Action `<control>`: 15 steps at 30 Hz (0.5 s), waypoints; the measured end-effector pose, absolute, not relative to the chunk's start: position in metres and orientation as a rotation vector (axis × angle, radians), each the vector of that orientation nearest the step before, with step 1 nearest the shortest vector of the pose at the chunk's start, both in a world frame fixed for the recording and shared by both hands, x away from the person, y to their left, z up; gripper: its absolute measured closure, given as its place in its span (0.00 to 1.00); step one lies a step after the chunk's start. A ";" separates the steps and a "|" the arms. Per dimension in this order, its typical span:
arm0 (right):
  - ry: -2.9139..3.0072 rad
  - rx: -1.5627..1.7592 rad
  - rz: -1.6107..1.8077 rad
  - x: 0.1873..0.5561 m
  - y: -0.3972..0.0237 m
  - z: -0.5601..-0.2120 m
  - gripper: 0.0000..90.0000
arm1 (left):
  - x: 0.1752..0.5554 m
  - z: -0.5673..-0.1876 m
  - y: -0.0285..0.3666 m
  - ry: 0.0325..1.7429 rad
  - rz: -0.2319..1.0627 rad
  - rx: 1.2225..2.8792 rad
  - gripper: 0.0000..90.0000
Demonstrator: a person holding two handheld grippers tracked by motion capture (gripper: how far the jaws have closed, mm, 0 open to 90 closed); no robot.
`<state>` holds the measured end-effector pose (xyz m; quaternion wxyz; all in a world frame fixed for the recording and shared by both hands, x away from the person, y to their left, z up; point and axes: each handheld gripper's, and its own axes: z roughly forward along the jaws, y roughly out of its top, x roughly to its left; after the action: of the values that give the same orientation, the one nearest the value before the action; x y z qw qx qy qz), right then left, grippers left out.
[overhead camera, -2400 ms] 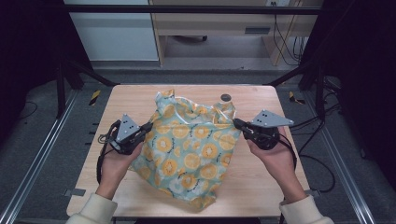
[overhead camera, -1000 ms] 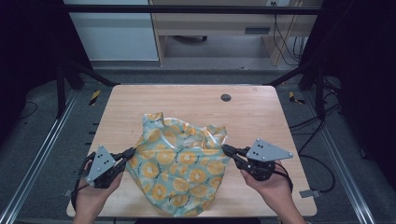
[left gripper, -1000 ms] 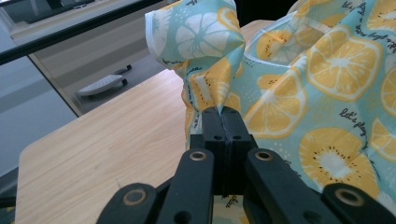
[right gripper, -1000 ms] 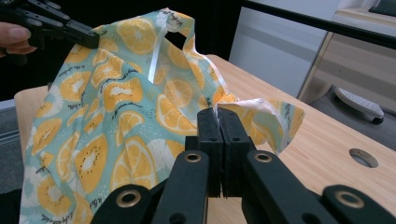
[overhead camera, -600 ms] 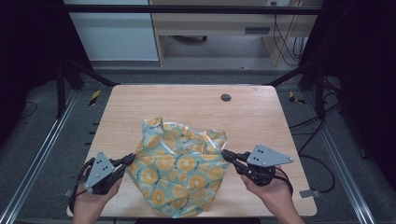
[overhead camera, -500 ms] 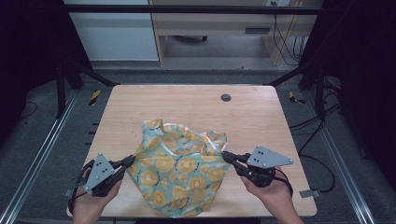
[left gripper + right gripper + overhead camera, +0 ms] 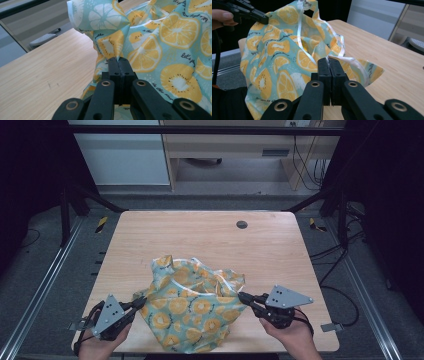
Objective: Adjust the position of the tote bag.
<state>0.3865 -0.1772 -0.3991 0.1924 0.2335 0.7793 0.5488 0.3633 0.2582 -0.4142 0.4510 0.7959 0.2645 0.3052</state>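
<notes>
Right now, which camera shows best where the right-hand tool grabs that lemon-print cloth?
The right gripper view: the right gripper pinches the cloth at its white-trimmed edge. The high view shows that grip small; the left gripper view shows the cloth's other side.

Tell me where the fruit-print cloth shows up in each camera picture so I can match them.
High view: the cloth lies bunched at the table's near edge, between both tongs.
Left gripper view: it covers the upper right, pinched at the jaw tips.
Right gripper view: it spreads across left and centre, pinched at the jaw tips.
Shared landmark: the wooden table.
</notes>
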 end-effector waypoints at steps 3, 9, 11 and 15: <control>2.198 0.661 1.544 0.386 -0.179 -0.404 0.99 | 0.362 -0.418 0.256 0.646 0.747 1.988 1.00; 2.228 0.668 1.536 0.384 -0.182 -0.415 0.99 | 0.363 -0.427 0.252 0.630 0.729 2.045 1.00; 2.237 0.669 1.532 0.383 -0.183 -0.419 0.99 | 0.364 -0.429 0.250 0.627 0.720 2.056 1.00; 2.252 0.669 1.532 0.382 -0.185 -0.425 0.99 | 0.363 -0.435 0.248 0.618 0.711 2.084 1.00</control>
<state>0.3825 -0.1849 -0.4252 0.1679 0.2351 0.7916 0.5384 0.3634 0.2477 -0.4346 0.4142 0.8294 0.2458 0.2829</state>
